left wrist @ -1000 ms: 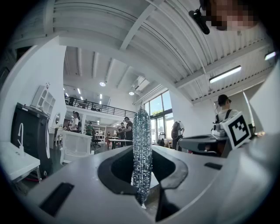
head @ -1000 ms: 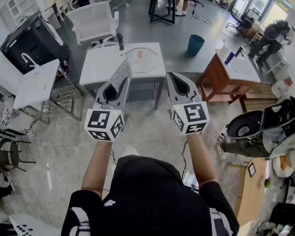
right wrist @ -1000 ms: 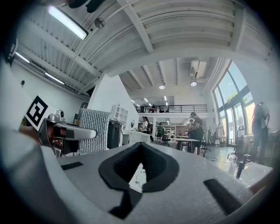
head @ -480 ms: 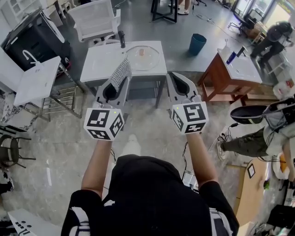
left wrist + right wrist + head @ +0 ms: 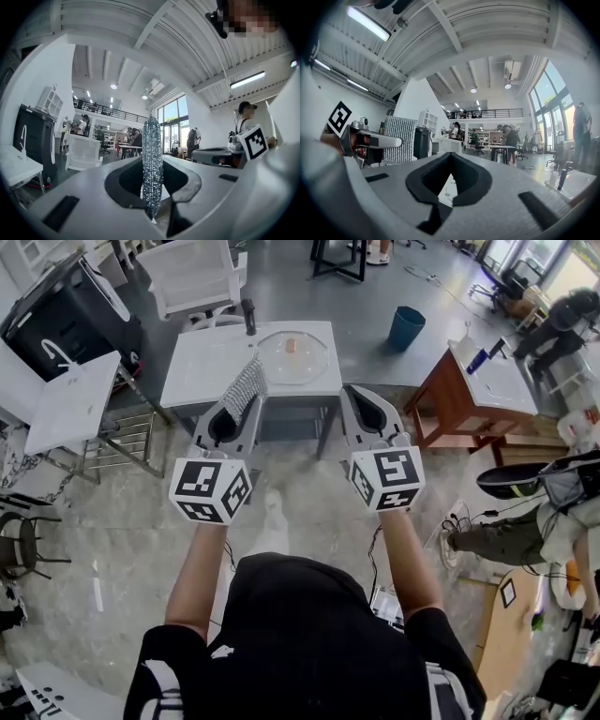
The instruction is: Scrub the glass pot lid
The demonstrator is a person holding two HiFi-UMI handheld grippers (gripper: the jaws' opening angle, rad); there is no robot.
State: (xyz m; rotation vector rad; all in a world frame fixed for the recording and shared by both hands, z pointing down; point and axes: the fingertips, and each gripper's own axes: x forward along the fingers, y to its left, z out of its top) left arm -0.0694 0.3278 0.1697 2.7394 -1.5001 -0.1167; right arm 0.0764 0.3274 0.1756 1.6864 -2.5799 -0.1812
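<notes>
The glass pot lid [image 5: 292,354] lies flat on the white table [image 5: 202,367] ahead of me, far from both grippers. My left gripper [image 5: 246,399] is held at waist height, short of the table, and is shut on a silvery mesh scrubber [image 5: 245,386]. In the left gripper view the scrubber [image 5: 152,159] stands upright between the closed jaws. My right gripper [image 5: 357,397] is level with the left one, shut and holding nothing. In the right gripper view its jaws [image 5: 451,158] meet over empty air, and the scrubber [image 5: 399,139] shows at the left.
A black bottle [image 5: 248,316] stands on the table's far edge, with a white chair [image 5: 195,277] behind it. A white side table [image 5: 73,407] and a black cabinet [image 5: 56,320] are at the left. A blue bin [image 5: 407,328] and a wooden desk [image 5: 473,390] are at the right.
Both grippers keep their pose and grip. A foot has stepped forward below them, and the table has shifted slightly in the view. A person at the right has moved.
</notes>
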